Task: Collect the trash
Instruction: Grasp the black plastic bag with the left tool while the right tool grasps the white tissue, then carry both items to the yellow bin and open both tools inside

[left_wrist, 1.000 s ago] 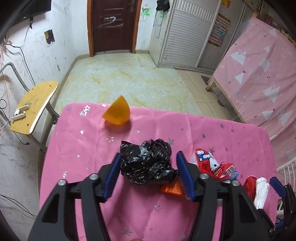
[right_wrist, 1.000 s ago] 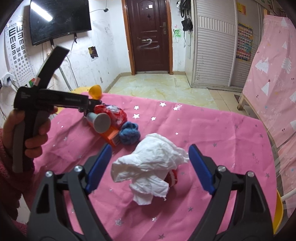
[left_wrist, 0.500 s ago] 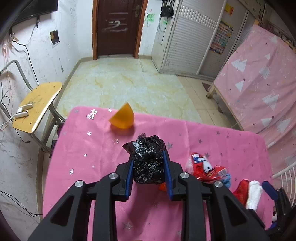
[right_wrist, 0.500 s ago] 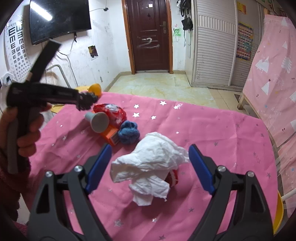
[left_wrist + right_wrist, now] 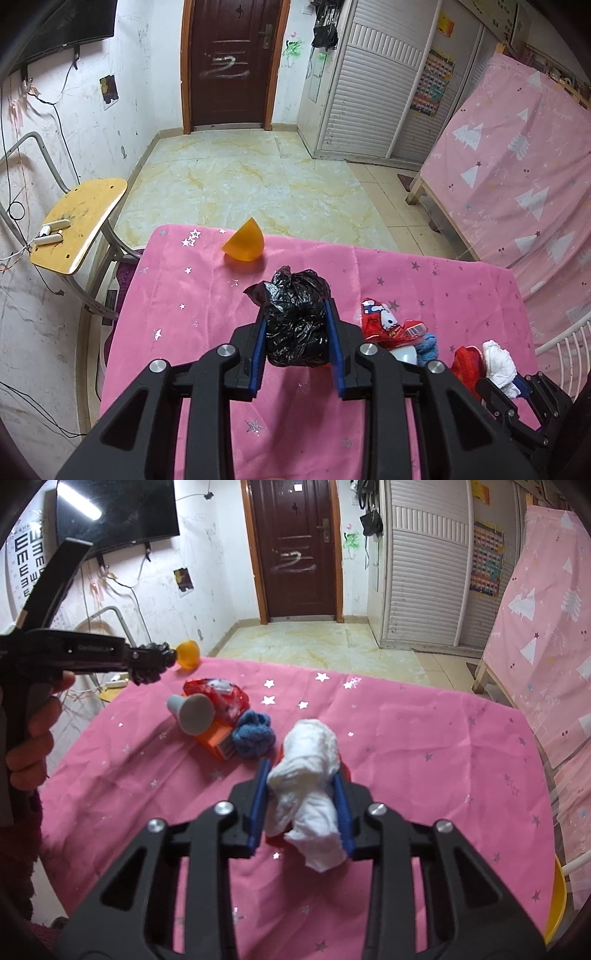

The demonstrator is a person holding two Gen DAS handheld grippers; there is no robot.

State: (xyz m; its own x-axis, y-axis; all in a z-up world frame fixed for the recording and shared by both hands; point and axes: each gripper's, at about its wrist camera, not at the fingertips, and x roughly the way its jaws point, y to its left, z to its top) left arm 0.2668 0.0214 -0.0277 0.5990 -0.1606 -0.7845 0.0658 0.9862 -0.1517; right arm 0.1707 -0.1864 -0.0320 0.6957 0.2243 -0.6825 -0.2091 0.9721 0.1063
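My left gripper [image 5: 295, 314] is shut on a crumpled black plastic bag [image 5: 295, 317] and holds it above the pink tablecloth [image 5: 192, 295]. It also shows in the right wrist view [image 5: 151, 664], raised at the left. My right gripper [image 5: 303, 775] is shut on a white crumpled tissue [image 5: 310, 775], with a red scrap under it. On the cloth lie a red cartoon wrapper [image 5: 218, 692], a grey paper cup [image 5: 192, 712], an orange box [image 5: 216, 742] and a blue woolly ball [image 5: 255, 734].
An orange wedge-shaped piece [image 5: 245, 245] lies near the table's far edge. A yellow chair [image 5: 77, 221] stands left of the table. A pink-covered bed [image 5: 517, 166] is to the right. A yellow rim [image 5: 557, 901] shows at the table's right edge.
My left gripper closed on the black bag and lifted it off the cloth. My right gripper closed on the white tissue.
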